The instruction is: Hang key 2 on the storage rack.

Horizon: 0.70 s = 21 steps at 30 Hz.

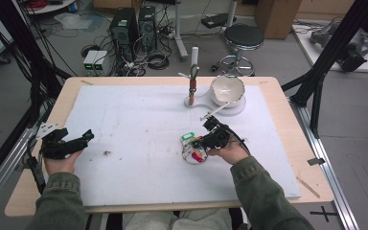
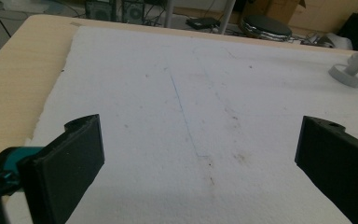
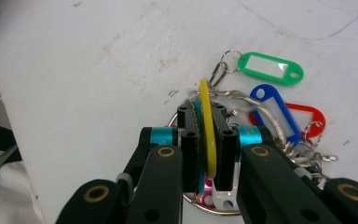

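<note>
The right gripper (image 3: 208,140) is clenched on a yellow tag (image 3: 208,126) in the key-tag bunch (image 1: 194,148), which lies on the surface (image 1: 124,124) near the white bowl (image 1: 227,89). Lifting looks still ahead. The left gripper (image 2: 200,154) hangs released, far from the bowl.

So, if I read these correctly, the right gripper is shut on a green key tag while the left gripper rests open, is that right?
Not quite: the right gripper is shut on a yellow key tag, as the right gripper view shows. The green key tag lies free on the white mat. The left gripper does rest open.
</note>
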{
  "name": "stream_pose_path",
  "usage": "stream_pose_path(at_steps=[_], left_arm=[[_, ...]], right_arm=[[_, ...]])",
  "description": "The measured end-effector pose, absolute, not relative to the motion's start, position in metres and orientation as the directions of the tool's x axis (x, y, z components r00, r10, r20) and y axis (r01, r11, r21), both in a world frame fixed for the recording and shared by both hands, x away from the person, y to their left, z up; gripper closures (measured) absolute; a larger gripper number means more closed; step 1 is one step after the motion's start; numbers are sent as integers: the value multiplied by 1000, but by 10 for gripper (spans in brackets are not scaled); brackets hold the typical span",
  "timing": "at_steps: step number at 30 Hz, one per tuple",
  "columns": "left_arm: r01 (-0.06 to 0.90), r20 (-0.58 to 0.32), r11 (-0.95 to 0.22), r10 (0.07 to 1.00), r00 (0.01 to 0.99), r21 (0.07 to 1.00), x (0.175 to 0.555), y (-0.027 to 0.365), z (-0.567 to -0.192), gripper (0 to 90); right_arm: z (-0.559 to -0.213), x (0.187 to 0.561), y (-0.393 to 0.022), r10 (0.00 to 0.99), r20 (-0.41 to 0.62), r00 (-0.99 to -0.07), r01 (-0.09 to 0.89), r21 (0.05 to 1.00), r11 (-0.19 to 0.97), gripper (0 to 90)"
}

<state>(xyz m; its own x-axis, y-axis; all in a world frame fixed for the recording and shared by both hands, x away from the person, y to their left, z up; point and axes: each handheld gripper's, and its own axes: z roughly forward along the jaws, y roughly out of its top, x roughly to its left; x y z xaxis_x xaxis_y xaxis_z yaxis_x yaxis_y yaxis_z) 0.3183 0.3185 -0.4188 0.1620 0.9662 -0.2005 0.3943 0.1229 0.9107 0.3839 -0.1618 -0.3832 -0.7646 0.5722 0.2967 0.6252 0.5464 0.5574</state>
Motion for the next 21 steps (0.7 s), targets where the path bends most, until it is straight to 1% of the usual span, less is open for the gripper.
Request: stream_pose_path(at_steps=[6, 15, 21], left_arm=[[395, -199, 121, 966, 163, 911, 318, 318, -419, 17], [395, -199, 121, 966, 163, 911, 318, 318, -419, 17], [397, -199, 121, 967, 162, 910, 318, 318, -418, 17]], right_arm=[[-376, 383, -168, 571, 309, -760, 626, 584, 517, 847], [-357, 383, -177, 562, 322, -762, 614, 636, 468, 847], [-344, 382, -181, 561, 330, -759, 612, 655, 443, 847]])
